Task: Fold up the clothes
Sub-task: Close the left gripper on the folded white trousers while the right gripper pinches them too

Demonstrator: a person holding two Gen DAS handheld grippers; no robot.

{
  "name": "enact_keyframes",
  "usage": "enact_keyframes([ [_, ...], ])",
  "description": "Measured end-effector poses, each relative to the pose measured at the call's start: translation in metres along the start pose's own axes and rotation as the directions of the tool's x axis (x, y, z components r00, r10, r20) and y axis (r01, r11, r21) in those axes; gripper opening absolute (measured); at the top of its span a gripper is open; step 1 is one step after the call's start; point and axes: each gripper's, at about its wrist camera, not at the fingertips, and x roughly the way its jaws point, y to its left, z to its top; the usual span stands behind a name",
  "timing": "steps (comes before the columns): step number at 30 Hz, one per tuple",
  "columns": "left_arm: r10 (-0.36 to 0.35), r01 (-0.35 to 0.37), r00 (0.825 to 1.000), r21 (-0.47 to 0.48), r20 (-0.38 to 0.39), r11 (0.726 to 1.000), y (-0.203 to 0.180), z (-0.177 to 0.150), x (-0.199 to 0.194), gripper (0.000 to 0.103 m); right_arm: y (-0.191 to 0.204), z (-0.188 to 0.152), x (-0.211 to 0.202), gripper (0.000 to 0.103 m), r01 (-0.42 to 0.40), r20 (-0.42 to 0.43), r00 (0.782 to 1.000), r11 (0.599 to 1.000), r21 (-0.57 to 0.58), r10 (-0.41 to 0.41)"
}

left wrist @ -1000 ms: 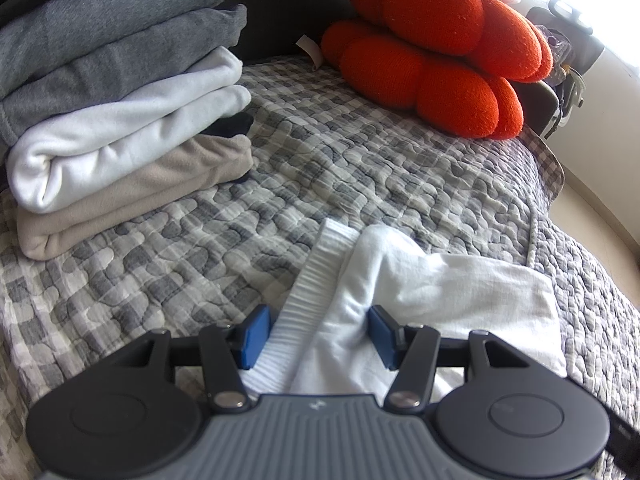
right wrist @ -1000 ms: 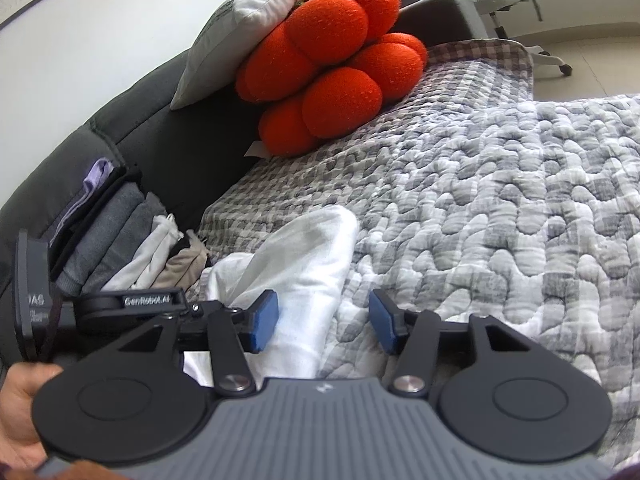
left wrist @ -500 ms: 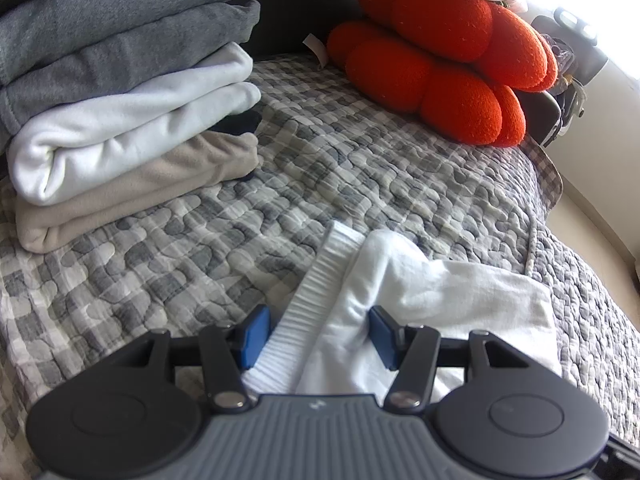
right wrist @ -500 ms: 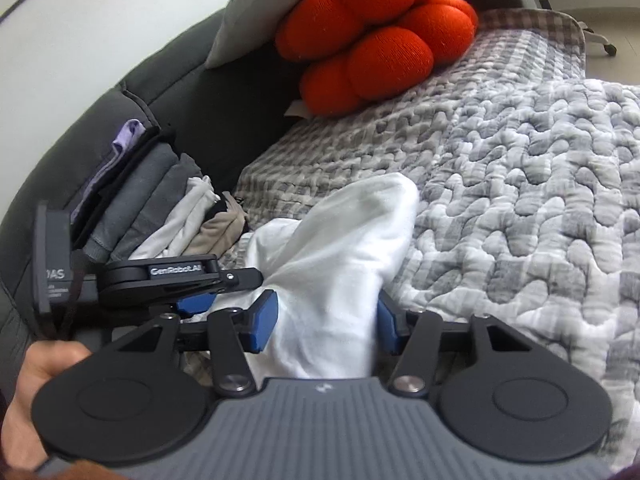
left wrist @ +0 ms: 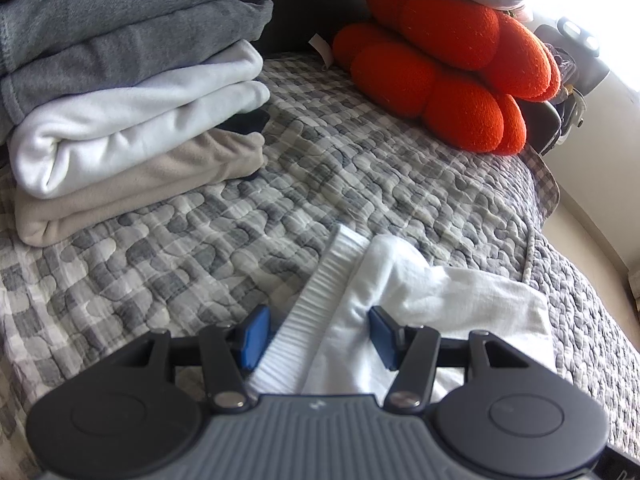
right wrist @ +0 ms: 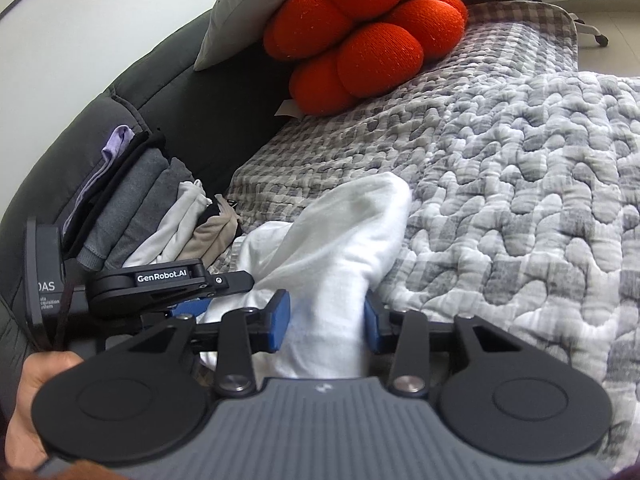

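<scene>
A white garment [left wrist: 432, 292] with a ribbed hem lies bunched on the grey patterned quilt [left wrist: 280, 208]. My left gripper [left wrist: 318, 338] is open, its blue pads on either side of the ribbed hem end. In the right wrist view the garment [right wrist: 340, 240] rises in a fold between the pads of my right gripper [right wrist: 326, 322], which is open and close around it. The left gripper [right wrist: 192, 280] shows at the left of that view, held by a hand.
A stack of folded clothes [left wrist: 120, 92], grey, white and beige, sits at the back left against the dark sofa back [right wrist: 160, 92]. An orange knobbly cushion [left wrist: 448, 68] and a white pillow [right wrist: 248, 8] lie at the far end. The quilt edge drops to the floor [left wrist: 592, 248] on the right.
My right gripper has moved in over the white garment, so the cloth now sits between its pads. The left gripper has edged slightly forward and stays open around the hem.
</scene>
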Motion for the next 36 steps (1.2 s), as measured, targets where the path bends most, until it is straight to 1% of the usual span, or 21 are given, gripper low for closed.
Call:
enact_keyframes([
  [4,0.0,0.0,1.0,0.004,0.001,1.0,0.0,0.0,0.001,0.057,-0.005,-0.002,-0.003,0.042,-0.021,0.009,1.0,0.999,0.035,0.021],
  [7,0.003,-0.003,1.0,0.006,0.001,1.0,-0.001,0.0,0.001,0.057,0.0,-0.001,0.0,0.036,0.015,0.007,1.0,1.0,0.007,-0.015],
  [10,0.002,-0.002,1.0,0.007,0.001,1.0,0.0,0.0,0.002,0.057,0.01,-0.001,0.004,0.031,0.069,0.005,0.998,0.997,-0.044,-0.068],
  [12,0.0,0.0,1.0,0.007,0.0,1.0,0.0,0.0,0.002,0.057,0.015,-0.002,0.005,0.025,0.104,0.01,0.995,0.992,-0.075,-0.104],
  [14,0.0,0.0,1.0,0.005,-0.002,1.0,0.0,0.001,0.002,0.057,0.022,-0.004,0.007,0.021,0.142,0.022,0.99,0.982,-0.123,-0.141],
  [17,0.0,0.0,1.0,-0.003,-0.009,1.0,-0.001,0.002,0.001,0.057,0.038,-0.007,0.007,0.017,0.2,0.047,0.98,0.948,-0.247,-0.195],
  [20,-0.02,0.018,0.999,-0.035,-0.036,0.999,-0.001,0.005,-0.006,0.054,0.052,-0.002,0.0,0.015,0.225,0.084,0.974,0.919,-0.323,-0.209],
  [21,-0.032,0.03,0.999,-0.044,-0.041,0.999,-0.002,0.006,-0.009,0.054,0.054,0.002,-0.005,0.015,0.23,0.098,0.973,0.913,-0.337,-0.209],
  [22,-0.061,0.059,0.998,-0.049,-0.035,0.997,-0.003,0.007,-0.015,0.054,0.057,0.005,-0.011,0.015,0.235,0.113,0.971,0.906,-0.352,-0.208],
  [23,-0.087,0.086,0.996,-0.048,-0.024,0.995,-0.004,0.007,-0.022,0.054,0.062,0.008,-0.018,0.015,0.247,0.13,0.968,0.894,-0.374,-0.214],
  [25,-0.117,0.117,0.993,-0.03,-0.003,0.993,-0.008,0.006,-0.034,0.054,0.069,0.014,-0.036,0.015,0.268,0.157,0.962,0.865,-0.423,-0.222],
  [27,-0.145,0.145,0.989,-0.013,0.013,0.989,-0.012,0.004,-0.046,0.054,0.071,0.018,-0.06,0.014,0.289,0.177,0.957,0.839,-0.461,-0.232],
  [30,-0.175,0.175,0.985,0.005,0.003,0.985,-0.019,-0.001,-0.055,0.054,0.065,0.021,-0.102,0.014,0.337,0.196,0.941,0.804,-0.491,-0.275],
  [33,-0.222,0.222,0.975,0.013,-0.006,0.975,-0.028,-0.006,-0.064,0.054,0.04,0.019,-0.144,0.014,0.386,0.186,0.923,0.799,-0.461,-0.338],
  [36,-0.269,0.269,0.963,0.039,-0.006,0.962,-0.043,-0.013,-0.075,0.054,0.002,0.012,-0.181,0.014,0.437,0.17,0.899,0.811,-0.39,-0.403],
])
